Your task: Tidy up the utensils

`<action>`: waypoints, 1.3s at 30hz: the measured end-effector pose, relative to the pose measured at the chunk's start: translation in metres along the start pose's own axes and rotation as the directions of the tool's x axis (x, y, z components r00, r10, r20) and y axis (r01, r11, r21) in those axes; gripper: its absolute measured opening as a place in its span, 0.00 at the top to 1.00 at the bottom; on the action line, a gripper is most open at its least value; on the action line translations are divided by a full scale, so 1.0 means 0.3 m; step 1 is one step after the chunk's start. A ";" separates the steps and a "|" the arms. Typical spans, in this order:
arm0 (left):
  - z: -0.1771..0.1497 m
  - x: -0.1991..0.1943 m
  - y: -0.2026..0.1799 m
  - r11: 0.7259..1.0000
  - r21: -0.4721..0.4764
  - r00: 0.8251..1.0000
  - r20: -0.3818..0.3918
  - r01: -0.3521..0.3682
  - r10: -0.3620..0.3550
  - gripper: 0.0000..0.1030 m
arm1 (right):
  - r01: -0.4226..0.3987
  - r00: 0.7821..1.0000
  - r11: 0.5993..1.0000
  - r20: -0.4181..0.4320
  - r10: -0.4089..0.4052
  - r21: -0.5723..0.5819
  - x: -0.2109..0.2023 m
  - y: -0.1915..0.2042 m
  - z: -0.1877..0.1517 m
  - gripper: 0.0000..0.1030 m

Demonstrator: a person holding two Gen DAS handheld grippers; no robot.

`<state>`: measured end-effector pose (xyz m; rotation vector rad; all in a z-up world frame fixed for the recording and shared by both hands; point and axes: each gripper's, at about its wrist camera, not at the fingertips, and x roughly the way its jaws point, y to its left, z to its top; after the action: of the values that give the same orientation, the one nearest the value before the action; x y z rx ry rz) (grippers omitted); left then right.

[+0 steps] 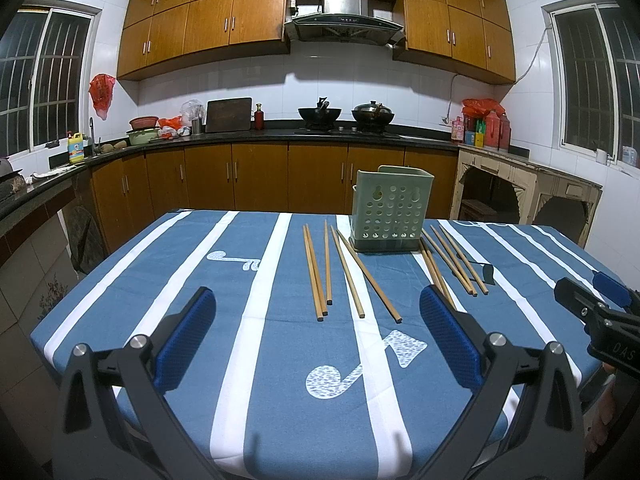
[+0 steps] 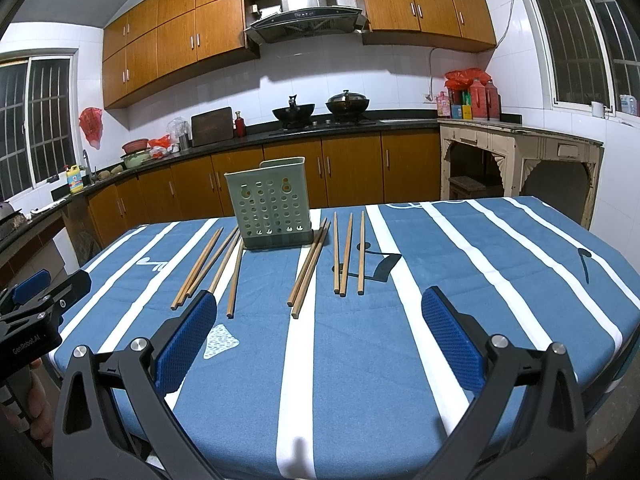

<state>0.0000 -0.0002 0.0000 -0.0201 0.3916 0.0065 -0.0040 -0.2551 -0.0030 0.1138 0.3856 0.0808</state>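
Note:
A pale green perforated utensil holder stands upright at the far middle of the table. Several wooden chopsticks lie flat on the cloth on both sides of it: one group to its left, a pair in front, another group to its right. My left gripper hovers open above the near ends of the left chopsticks, holding nothing. My right gripper is open too, short of the right chopsticks, and empty. Each gripper shows at the other view's edge.
The table wears a blue cloth with white stripes; its near edge lies just under the grippers. Behind the table runs a dark kitchen counter with woks, bottles and wooden cabinets. A hand holds the left gripper.

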 end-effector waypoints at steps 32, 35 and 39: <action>0.013 0.027 0.004 1.000 0.002 1.000 -0.017 -0.024 0.024 0.04 | 0.008 1.000 1.000 -0.015 -0.008 0.012 0.012 -0.005 0.012 0.02; 0.007 0.035 0.010 0.999 -0.005 0.999 -0.029 -0.031 0.031 0.04 | 0.016 0.999 0.999 -0.035 -0.015 0.034 0.038 -0.030 0.005 0.02; 0.011 0.104 0.031 0.999 -0.003 0.996 -0.067 -0.052 0.052 0.04 | 0.044 0.996 0.997 -0.080 -0.039 0.062 0.086 -0.060 0.015 0.02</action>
<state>0.0299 0.0091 -0.0092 -0.0148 0.4588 0.0586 0.0227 -0.2707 -0.0106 0.1655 0.4689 0.0316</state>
